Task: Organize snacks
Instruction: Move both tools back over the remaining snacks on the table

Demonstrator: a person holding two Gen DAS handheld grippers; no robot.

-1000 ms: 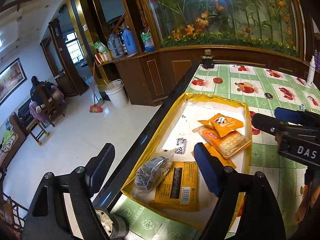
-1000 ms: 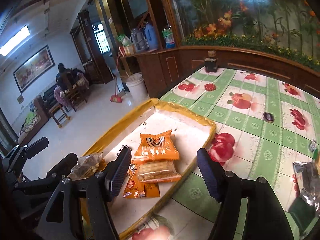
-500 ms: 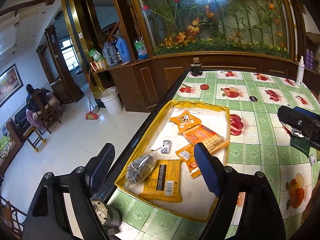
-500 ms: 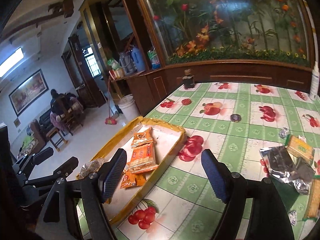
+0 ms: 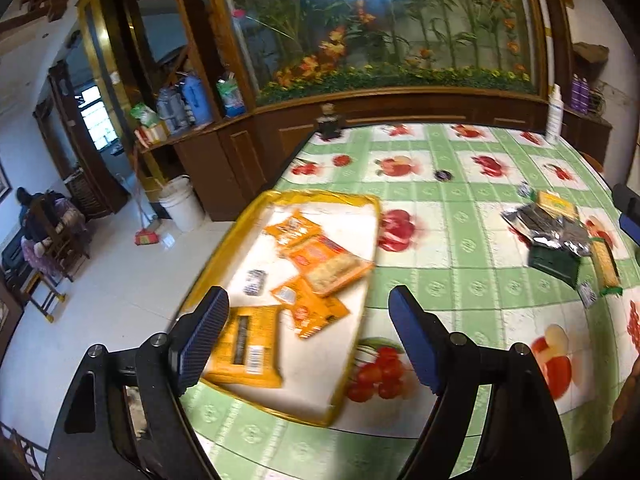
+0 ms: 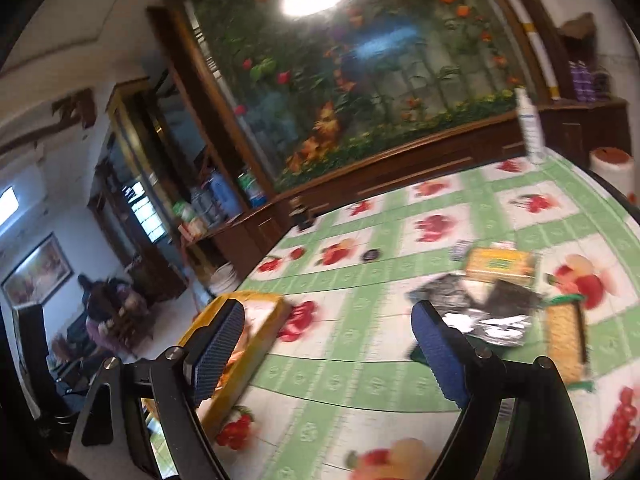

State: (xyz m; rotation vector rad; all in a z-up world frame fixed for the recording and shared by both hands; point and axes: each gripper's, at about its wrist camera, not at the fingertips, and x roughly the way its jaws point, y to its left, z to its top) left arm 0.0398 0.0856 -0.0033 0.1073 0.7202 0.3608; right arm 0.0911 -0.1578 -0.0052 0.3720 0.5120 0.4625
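Note:
A yellow-rimmed tray [image 5: 362, 280] lies at the table's left edge and holds several orange snack packets [image 5: 324, 264] and a yellow packet [image 5: 248, 344]. My left gripper [image 5: 308, 340] is open and empty above the tray's near end. A pile of loose snacks with silver and black wrappers [image 5: 548, 228] lies to the right on the tablecloth. In the right wrist view my right gripper [image 6: 328, 352] is open and empty above the cloth between the tray [image 6: 272, 308] and the pile [image 6: 484, 308], which includes a yellow-green packet [image 6: 500, 262].
The table has a green checked fruit-print cloth [image 5: 460, 272]. A dark jar [image 5: 329, 126] and a white bottle [image 5: 554, 114] stand at its far edge by the wooden aquarium cabinet. The floor drops away left of the tray.
Both grippers have pulled back and swung right. The loose snack pile has come into both views. The tray now lies lower left in the right wrist view.

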